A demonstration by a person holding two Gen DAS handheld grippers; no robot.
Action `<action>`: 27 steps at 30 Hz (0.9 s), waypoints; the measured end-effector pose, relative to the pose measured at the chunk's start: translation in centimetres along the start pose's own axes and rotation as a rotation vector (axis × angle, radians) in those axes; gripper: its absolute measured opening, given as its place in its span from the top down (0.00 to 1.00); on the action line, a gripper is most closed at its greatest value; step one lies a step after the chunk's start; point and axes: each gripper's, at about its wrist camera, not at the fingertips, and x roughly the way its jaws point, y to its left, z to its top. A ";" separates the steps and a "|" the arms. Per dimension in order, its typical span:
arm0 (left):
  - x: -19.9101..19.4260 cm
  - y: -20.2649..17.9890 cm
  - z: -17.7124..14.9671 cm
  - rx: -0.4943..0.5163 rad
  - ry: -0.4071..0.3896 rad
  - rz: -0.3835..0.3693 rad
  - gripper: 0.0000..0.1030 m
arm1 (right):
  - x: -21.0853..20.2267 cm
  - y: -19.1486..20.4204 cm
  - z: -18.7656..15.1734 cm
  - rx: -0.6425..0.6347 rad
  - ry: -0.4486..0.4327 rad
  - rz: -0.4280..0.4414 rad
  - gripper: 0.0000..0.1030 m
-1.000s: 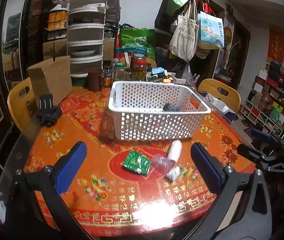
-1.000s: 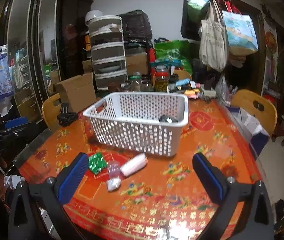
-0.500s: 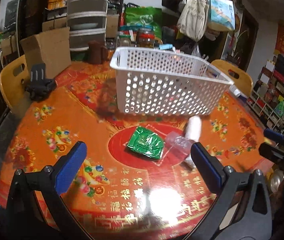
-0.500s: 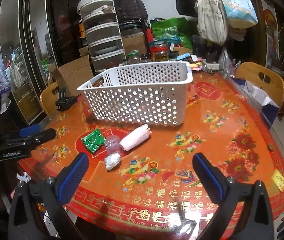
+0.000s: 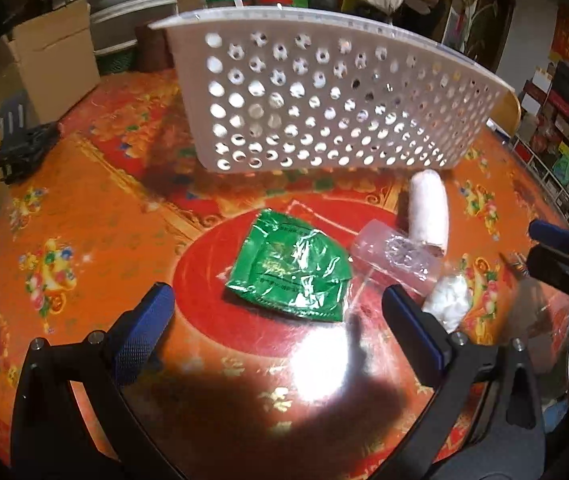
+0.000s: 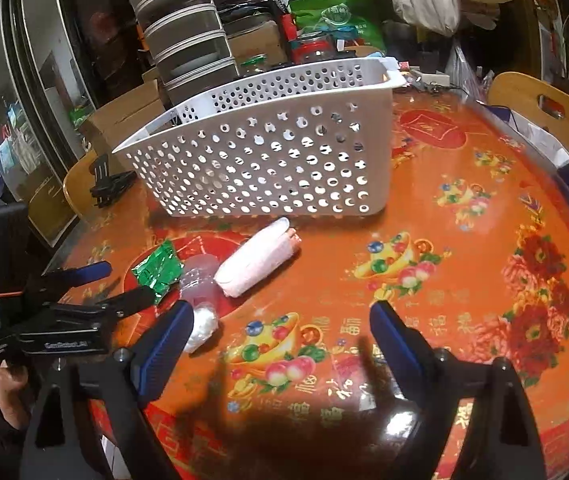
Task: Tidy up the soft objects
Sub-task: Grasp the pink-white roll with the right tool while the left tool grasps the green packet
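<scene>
While both tongs gape | green packet just ahead of left tongs (untouched) | right tongs beside.

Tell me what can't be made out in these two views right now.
- Inside of the white basket: left wrist view sees only its perforated wall; right wrist view glimpses little past the rim.
- Contents of the clear bag: glare and crinkles.
- Print on the green packet: too small and shiny.
- Right claw in the left view: cut off by the edge.

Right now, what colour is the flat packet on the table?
Shiny green, with faint gold print; the packet shows best in the left wrist view.
</scene>
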 end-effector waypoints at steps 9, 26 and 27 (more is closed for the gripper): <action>2.8 -0.9 1.2 0.037 0.031 0.030 0.29 | 2.3 1.1 2.0 -0.032 0.041 -0.015 0.13; 1.5 1.5 0.6 -0.032 -0.038 -0.021 0.44 | 8.9 2.3 4.5 0.006 0.149 -0.009 0.40; 1.3 1.2 0.3 -0.032 -0.043 -0.023 0.44 | 9.1 2.7 4.6 -0.012 0.153 -0.027 0.47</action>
